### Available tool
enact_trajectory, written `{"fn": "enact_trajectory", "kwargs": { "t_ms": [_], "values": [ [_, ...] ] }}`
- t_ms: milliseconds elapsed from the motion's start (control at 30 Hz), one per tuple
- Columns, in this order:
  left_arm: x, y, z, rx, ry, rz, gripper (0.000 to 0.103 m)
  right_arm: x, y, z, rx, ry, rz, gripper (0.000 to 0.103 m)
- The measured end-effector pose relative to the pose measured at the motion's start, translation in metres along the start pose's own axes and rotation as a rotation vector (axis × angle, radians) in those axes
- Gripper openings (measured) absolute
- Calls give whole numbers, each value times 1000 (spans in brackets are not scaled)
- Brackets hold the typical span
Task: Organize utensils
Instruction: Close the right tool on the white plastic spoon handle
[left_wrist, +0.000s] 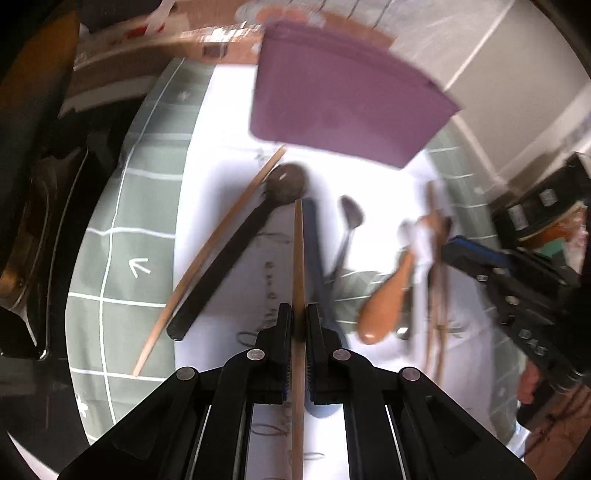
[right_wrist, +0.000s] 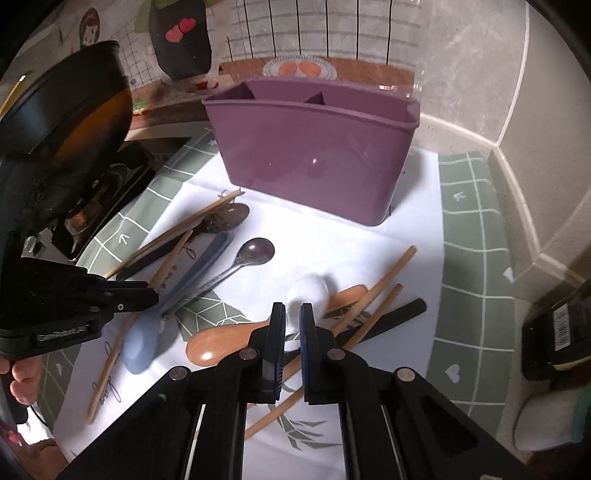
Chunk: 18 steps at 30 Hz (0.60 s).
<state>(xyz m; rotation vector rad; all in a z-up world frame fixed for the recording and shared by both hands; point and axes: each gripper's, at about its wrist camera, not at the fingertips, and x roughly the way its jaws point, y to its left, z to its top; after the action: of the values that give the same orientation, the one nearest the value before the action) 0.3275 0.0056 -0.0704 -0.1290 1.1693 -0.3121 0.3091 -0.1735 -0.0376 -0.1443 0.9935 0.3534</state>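
The purple utensil caddy (right_wrist: 314, 155) stood upright at the back of the white cloth (right_wrist: 406, 221), its rim showing three compartments, a long front one and two behind; their insides were hidden by the front wall, so contents could not be established. The left gripper (left_wrist: 298, 317) was clamped on one wooden chopstick (left_wrist: 297, 258), which ran lengthwise between the jaws. The right gripper (right_wrist: 291, 314) had its jaws closed on the handle of a white spoon (right_wrist: 308, 291), the handle itself concealed by the pads. Loose on the cloth before the caddy lay one metal spoon (right_wrist: 255, 253), one blue-grey spoon (right_wrist: 138, 347), one brown wooden spoon (right_wrist: 218, 341) and one black spoon with a dark bowl (left_wrist: 284, 182). Four further chopsticks were counted in the right view, partly overlapped. The left view was motion-blurred.
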Motion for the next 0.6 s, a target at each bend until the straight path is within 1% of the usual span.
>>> {"fn": "enact_trajectory", "kwargs": {
  "t_ms": [100, 133, 167, 267, 300, 433, 467, 500, 533, 567, 600],
  "values": [
    [-20, -5, -4, 26, -66, 3, 7, -3, -2, -2, -5, 13, -12, 5],
    [-27, -7, -5, 23, -89, 2, 7, -4, -6, -3, 21, 23, -10, 7],
    [-33, -7, -5, 18, -109, 1, 7, -4, -11, -4, 62, 31, -3, 11],
    [-54, -3, -8, -6, -178, 12, 7, -3, -24, -6, 170, 47, 23, 15],
    [-57, -2, -7, -11, -186, 15, 7, -3, -25, -6, 194, 46, 12, 15],
    [-65, 4, -9, -28, -200, 25, 7, 2, -20, -2, 222, 46, -25, 17],
    [-66, 6, -10, -34, -204, 28, 7, 6, -17, 1, 233, 53, -45, 21],
    [-68, 8, -12, -40, -207, 30, 7, 8, -16, 4, 240, 56, -68, 32],
    [-69, 11, -12, -47, -210, 28, 7, 11, -13, 7, 248, 60, -101, 39],
    [-70, 13, -12, -53, -214, 21, 7, 12, -9, 12, 250, 55, -131, 50],
    [-72, 14, -13, -53, -217, 18, 7, 13, -5, 16, 252, 47, -156, 52]
  ]
}}
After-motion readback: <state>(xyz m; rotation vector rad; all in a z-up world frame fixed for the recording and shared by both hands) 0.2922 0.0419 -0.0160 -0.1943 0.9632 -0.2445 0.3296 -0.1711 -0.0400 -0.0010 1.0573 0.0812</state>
